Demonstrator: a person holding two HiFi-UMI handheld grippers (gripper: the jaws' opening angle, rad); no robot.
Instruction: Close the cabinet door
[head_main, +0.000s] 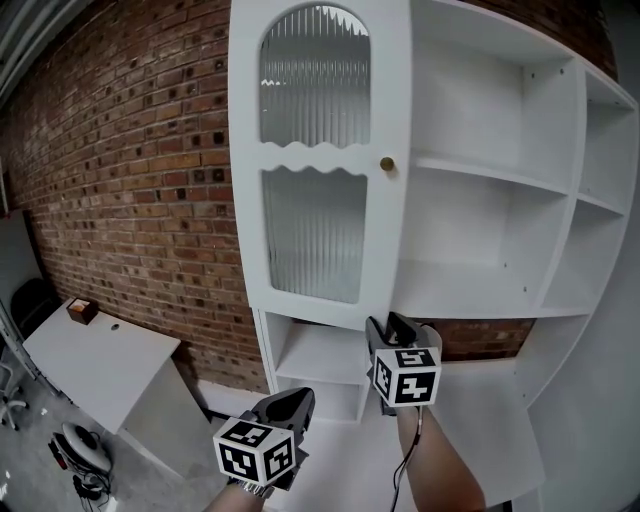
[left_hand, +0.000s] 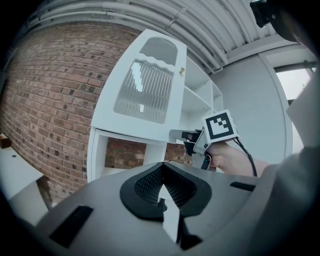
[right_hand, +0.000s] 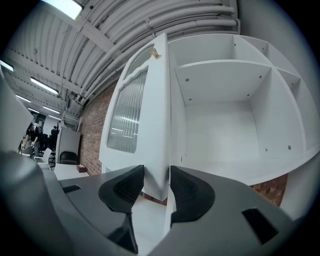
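Squarely inside right claw (right_hand: 156, 171): door edge (right_hand: 160, 125).

Head view's upper edge cuts off the cabinet (head_main: 480, 110).

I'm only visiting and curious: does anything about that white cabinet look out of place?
Only the cabinet door: it stands swung out, which leaves the bare shelves uncovered. Its lower edge sits between the jaws of the right gripper. Nothing looks spilled or broken.
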